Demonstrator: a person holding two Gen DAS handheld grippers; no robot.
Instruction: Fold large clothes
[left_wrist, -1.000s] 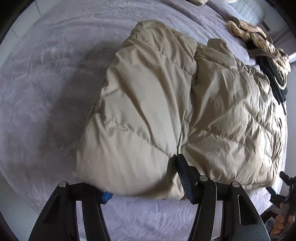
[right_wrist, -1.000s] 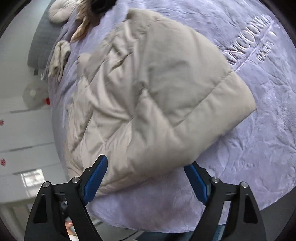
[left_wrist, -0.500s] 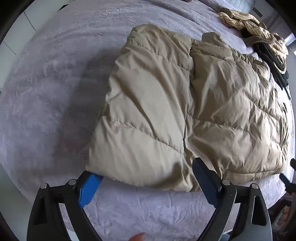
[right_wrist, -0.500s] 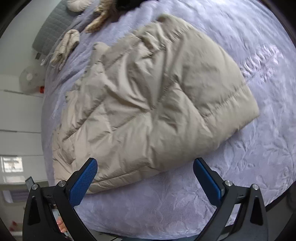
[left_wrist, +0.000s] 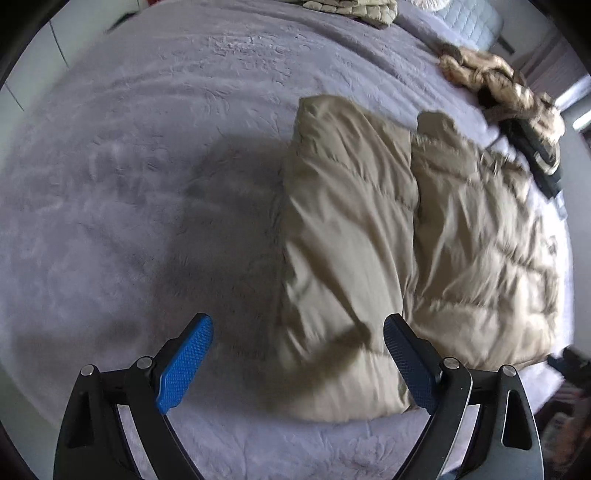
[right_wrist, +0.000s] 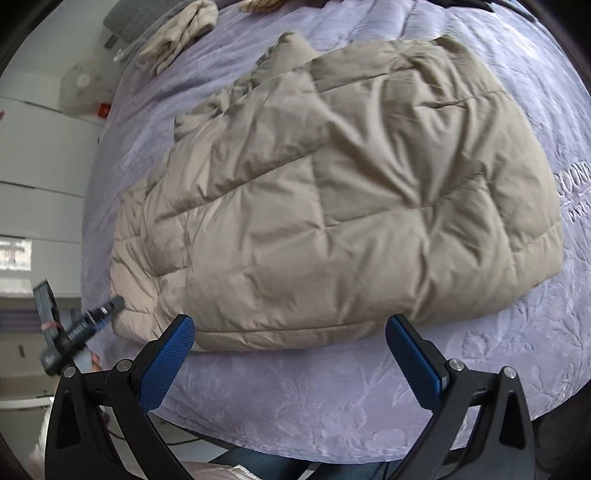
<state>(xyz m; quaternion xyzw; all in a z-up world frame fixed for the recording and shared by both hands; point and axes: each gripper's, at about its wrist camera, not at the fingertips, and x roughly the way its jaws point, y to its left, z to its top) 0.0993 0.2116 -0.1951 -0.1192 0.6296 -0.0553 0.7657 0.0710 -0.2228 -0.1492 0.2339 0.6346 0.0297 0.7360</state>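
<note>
One beige padded jacket (right_wrist: 332, 192) lies folded on the bed (left_wrist: 129, 166), which carries a lilac embossed cover. In the left wrist view the jacket (left_wrist: 406, 258) shows two puffy halves side by side with one seam between them, and it sits to the right of a wide bare part of the cover. Its near edge is close to the near edge of the bed.

There are two grippers, and both are released. The left gripper (left_wrist: 297, 363) hangs above the near left corner of the jacket with its two blue pads wide apart; nothing is between them and they do not touch the cloth. The right gripper (right_wrist: 290, 363) stands over the near hem with its two pads also wide apart, holding nothing.

At the far side of the bed I count some other clothes: one tan knitted garment (left_wrist: 495, 77) with one dark garment (left_wrist: 535, 147) just beside it at the far right, and one more beige folded piece (left_wrist: 351, 9) at the far edge. One white fan (right_wrist: 83, 86) stands by the wall.
</note>
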